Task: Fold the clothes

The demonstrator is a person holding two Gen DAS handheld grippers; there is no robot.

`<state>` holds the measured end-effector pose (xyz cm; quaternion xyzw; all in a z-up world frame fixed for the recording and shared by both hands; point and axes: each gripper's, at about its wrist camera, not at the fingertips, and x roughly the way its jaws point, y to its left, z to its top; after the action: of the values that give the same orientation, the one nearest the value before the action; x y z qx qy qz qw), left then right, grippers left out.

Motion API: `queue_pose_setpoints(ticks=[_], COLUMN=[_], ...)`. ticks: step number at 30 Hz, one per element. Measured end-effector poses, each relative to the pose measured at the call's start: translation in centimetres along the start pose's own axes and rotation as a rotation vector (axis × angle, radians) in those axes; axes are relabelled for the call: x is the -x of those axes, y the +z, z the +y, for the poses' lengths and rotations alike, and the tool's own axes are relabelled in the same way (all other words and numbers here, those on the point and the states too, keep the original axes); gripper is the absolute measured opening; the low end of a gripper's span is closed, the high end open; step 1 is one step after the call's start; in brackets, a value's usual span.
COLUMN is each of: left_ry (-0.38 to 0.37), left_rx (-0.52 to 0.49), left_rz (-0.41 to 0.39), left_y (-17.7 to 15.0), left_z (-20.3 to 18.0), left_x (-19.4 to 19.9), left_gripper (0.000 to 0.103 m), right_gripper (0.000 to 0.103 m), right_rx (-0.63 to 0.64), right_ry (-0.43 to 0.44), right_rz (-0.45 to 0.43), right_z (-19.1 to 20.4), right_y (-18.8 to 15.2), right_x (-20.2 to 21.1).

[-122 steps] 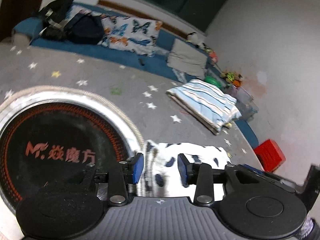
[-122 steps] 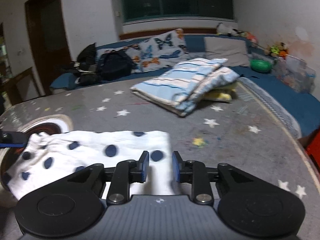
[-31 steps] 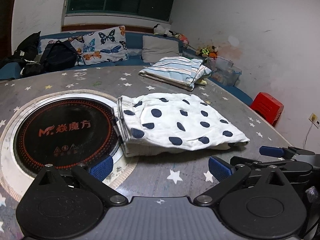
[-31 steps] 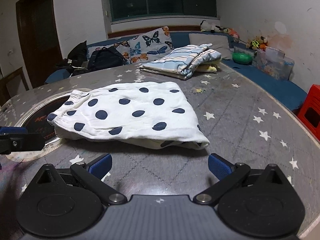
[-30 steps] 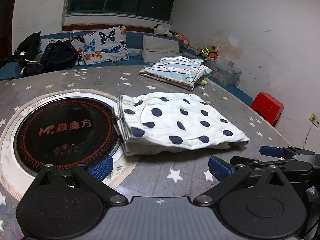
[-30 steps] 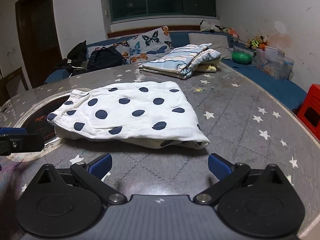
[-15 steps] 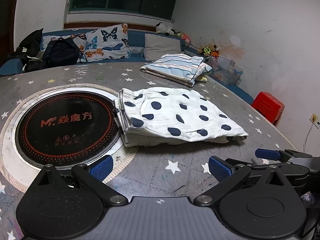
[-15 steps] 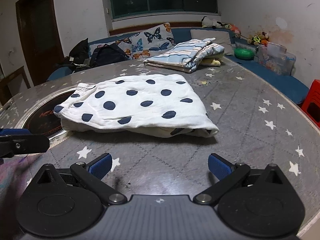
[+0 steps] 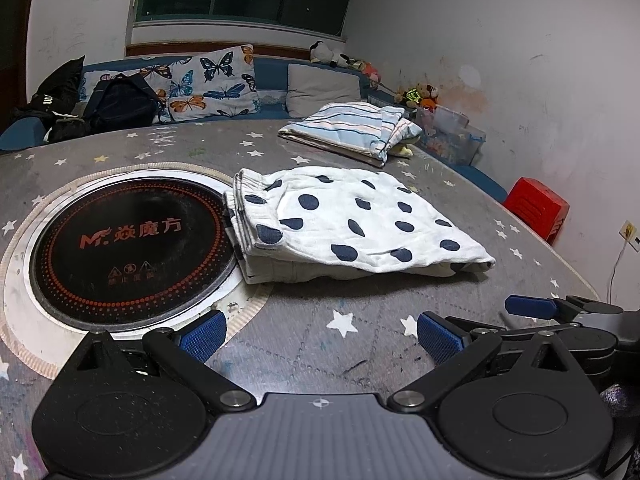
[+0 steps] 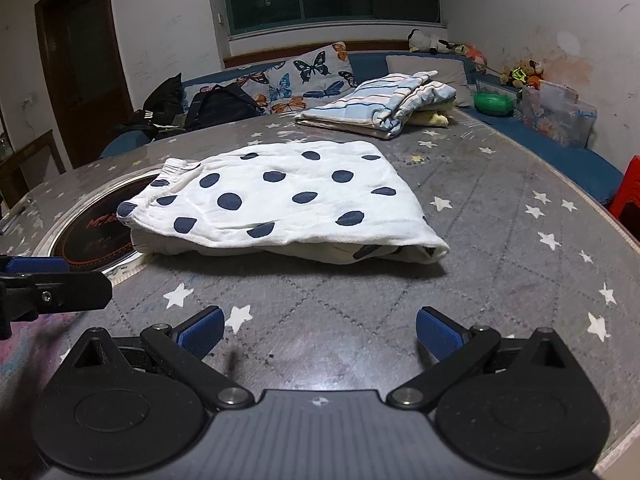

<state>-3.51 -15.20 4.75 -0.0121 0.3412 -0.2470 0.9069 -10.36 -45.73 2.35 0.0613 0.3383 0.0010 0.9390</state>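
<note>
A white garment with dark blue dots [image 9: 344, 220] [image 10: 280, 196] lies folded on the grey star-patterned table [image 9: 360, 344] [image 10: 500, 248], its waistband beside the black round hob. My left gripper [image 9: 320, 338] hovers open near the table's front edge, well short of the garment, nothing between its blue pads. My right gripper [image 10: 318, 334] is open too, likewise back from the cloth. A second folded pile, blue and white striped [image 9: 352, 130] [image 10: 380, 110], rests at the far side of the table.
A black round induction hob [image 9: 128, 246] is set into the table at left. A blue bench with butterfly cushions [image 9: 212, 80] and a black backpack [image 9: 120, 106] runs behind. A red stool [image 9: 536, 208] stands at right, near a clear plastic box [image 10: 560, 114].
About four seconds ago both grippers were nearly closed at the dotted garment; both now stand wide open and have drawn back toward the table's near edge. The folded garment lies still.
</note>
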Motion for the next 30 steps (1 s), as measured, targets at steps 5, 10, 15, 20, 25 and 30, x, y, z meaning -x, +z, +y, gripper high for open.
queue_pose_setpoints(ticks=[5, 10, 15, 20, 25, 30], left_ry=[-0.002, -0.004, -0.003, -0.005, -0.005, -0.005], left_rx=[-0.004, -0.009, -0.010, -0.011, -0.012, -0.012], left_rz=[0.002, 0.002, 0.003, 0.003, 0.006, 0.009], left_y=[-0.13, -0.22, -0.31, -0.42, -0.52, -0.60], left_z=[-0.17, -0.37, -0.48, -0.60, -0.67, -0.70], left_x=[0.01, 0.11, 0.13, 0.29, 0.31, 0.31], left_gripper=[0.103, 0.103, 0.103, 0.103, 0.103, 0.103], right_gripper=[0.103, 0.103, 0.103, 0.103, 0.103, 0.103], right_rx=[0.000, -0.002, -0.003, -0.003, -0.008, -0.013], right_ry=[0.000, 0.001, 0.005, 0.009, 0.011, 0.009], right_rz=[-0.002, -0.008, -0.011, -0.014, -0.014, -0.011], right_z=[0.11, 0.15, 0.21, 0.34, 0.35, 0.25], right_y=[-0.09, -0.12, -0.16, -0.25, -0.32, -0.43], right_x=[0.11, 0.31, 0.47, 0.68, 0.70, 0.63])
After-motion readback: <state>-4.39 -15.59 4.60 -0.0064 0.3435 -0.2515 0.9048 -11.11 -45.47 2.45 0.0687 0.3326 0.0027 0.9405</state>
